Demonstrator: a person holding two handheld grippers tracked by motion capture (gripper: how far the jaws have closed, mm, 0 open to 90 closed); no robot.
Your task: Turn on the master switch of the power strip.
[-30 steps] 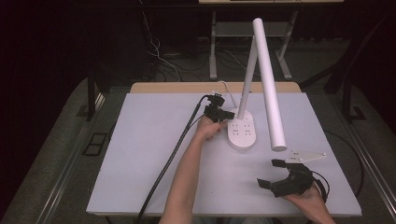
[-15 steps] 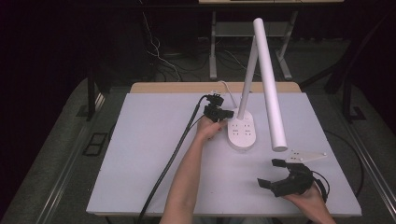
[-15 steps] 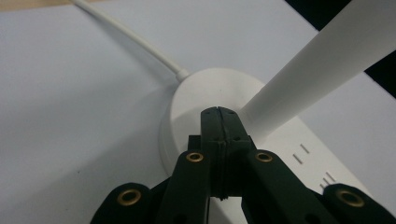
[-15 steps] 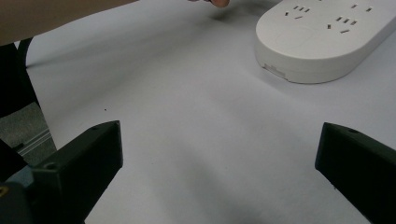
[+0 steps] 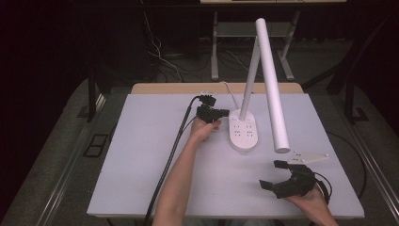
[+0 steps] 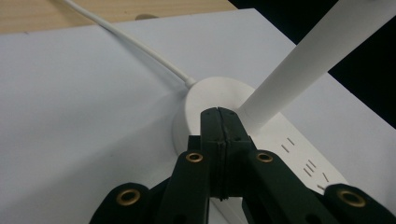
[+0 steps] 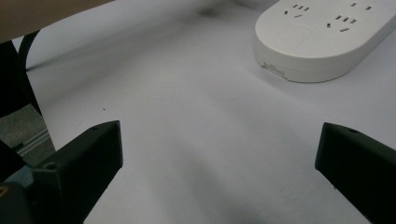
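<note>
The bench [image 5: 141,155] in front of me is a broad rectangle with a smooth, matte, pale grey top, and a strip of light wood shows along its far edge.

On it, right of centre toward the back, stands a white desk lamp [image 5: 263,80]. Its slim stem rises tilted from the rear of the base, and a long round tube head slopes down from the top toward me, plain and matte. The lamp base [image 5: 243,132] is an elongated oval of smooth white plastic with rounded edges, its flat top set with groups of small socket slots. I can read no brand or writing on it. A white cord [image 6: 140,49] runs from the back of the base toward the wooden strip.

My right claw [image 5: 277,175] rests low near the front right corner of the bench, well apart from the lamp, its black jaws spread wide with nothing between them.

My left claw [image 5: 225,113] is at the rear end of the lamp base, beside the stem, its black jaws pressed together with nothing gripped, tips over the base's rim.
</note>
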